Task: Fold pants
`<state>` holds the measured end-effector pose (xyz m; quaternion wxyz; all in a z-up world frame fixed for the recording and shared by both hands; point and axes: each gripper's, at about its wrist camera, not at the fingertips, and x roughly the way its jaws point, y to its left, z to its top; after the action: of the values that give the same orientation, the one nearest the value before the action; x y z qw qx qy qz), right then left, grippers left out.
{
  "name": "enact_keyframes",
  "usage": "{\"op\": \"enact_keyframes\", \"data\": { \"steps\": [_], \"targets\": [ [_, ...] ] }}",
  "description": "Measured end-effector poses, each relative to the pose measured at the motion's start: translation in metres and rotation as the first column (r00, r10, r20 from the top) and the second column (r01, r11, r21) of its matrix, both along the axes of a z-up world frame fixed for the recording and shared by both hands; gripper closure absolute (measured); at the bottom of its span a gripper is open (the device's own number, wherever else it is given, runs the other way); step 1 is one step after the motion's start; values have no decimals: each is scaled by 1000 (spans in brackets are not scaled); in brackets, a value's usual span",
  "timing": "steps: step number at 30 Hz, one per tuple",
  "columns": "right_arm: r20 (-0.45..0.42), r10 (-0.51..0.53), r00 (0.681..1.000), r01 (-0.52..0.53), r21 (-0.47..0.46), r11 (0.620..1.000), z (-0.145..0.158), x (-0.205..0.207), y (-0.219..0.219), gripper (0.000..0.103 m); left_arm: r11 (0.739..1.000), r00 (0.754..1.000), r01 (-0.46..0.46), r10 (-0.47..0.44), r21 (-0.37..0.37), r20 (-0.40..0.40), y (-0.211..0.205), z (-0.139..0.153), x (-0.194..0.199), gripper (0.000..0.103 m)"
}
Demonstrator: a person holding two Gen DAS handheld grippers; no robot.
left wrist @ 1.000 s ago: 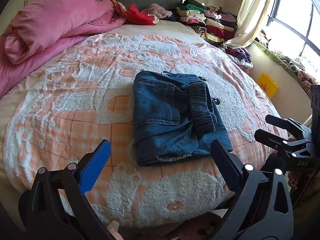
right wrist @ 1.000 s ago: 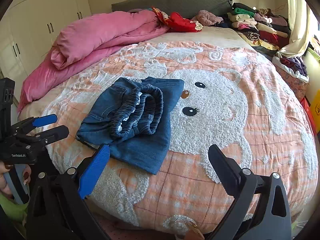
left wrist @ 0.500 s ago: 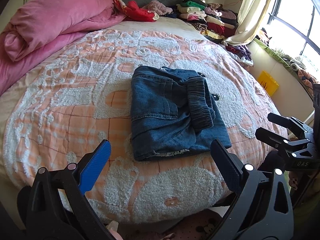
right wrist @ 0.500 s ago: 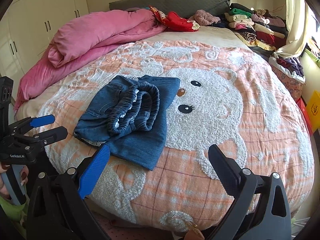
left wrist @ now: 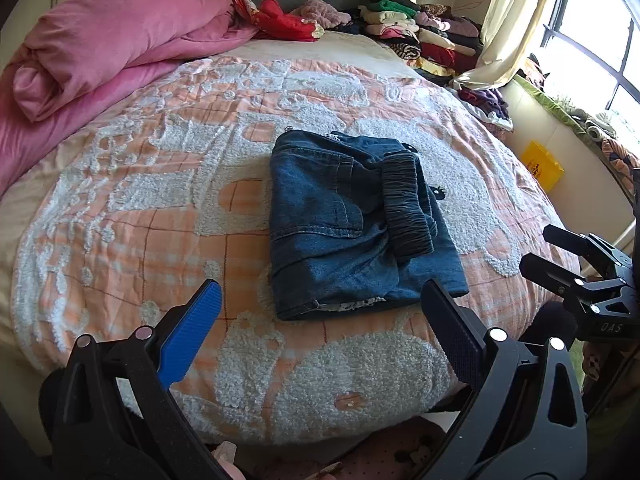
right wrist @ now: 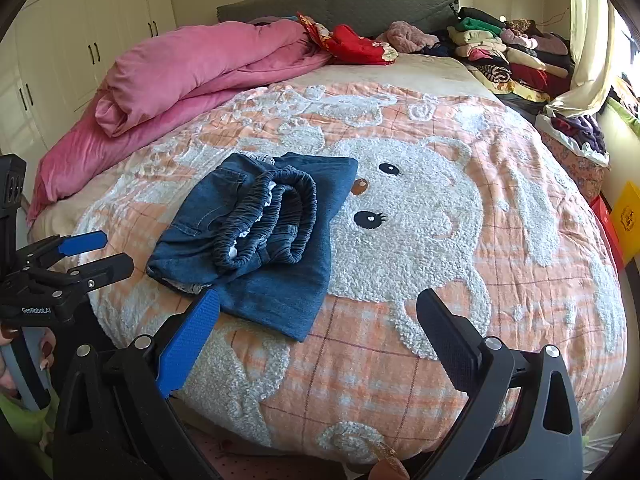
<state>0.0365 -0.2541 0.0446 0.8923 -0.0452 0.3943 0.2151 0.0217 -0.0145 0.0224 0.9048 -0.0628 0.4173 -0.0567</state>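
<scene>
Blue denim pants (left wrist: 352,224) lie folded into a compact rectangle on the orange and white bear bedspread (left wrist: 160,208), the elastic waistband (left wrist: 406,208) on top. The right wrist view has the same pants (right wrist: 260,232) left of centre. My left gripper (left wrist: 320,320) hangs open at the near bed edge, just short of the pants, holding nothing. Also open and empty, my right gripper (right wrist: 318,328) hovers over the bedspread (right wrist: 440,208) just off the pants' near corner. Each gripper shows in the other's view: the right gripper (left wrist: 560,256) and the left gripper (right wrist: 96,252).
A pink duvet (left wrist: 104,52) is bunched at the far left by the grey headboard (right wrist: 360,4). Stacks of folded clothes (left wrist: 420,36) fill the far right corner near a curtain (left wrist: 508,20). A yellow box (left wrist: 542,166) sits on the floor to the right. White wardrobes (right wrist: 80,40) stand left.
Both grippers have drawn back slightly from the bed, so the folded pants sit a little farther off. The pants themselves have not moved.
</scene>
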Motion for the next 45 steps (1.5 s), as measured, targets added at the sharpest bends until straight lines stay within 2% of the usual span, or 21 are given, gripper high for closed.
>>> {"op": "enact_keyframes", "data": {
  "steps": [32,45],
  "targets": [
    [2,-40,999,40,-19,999,0,-1,-3,5,999,1000,-24,25,42,-11,1,-3,-1,10],
    [-15,-100,995,100,-47,994,-10,10,-17,5,1000,999,-30,30,1,-25,17,-8,-2,10]
  ]
}}
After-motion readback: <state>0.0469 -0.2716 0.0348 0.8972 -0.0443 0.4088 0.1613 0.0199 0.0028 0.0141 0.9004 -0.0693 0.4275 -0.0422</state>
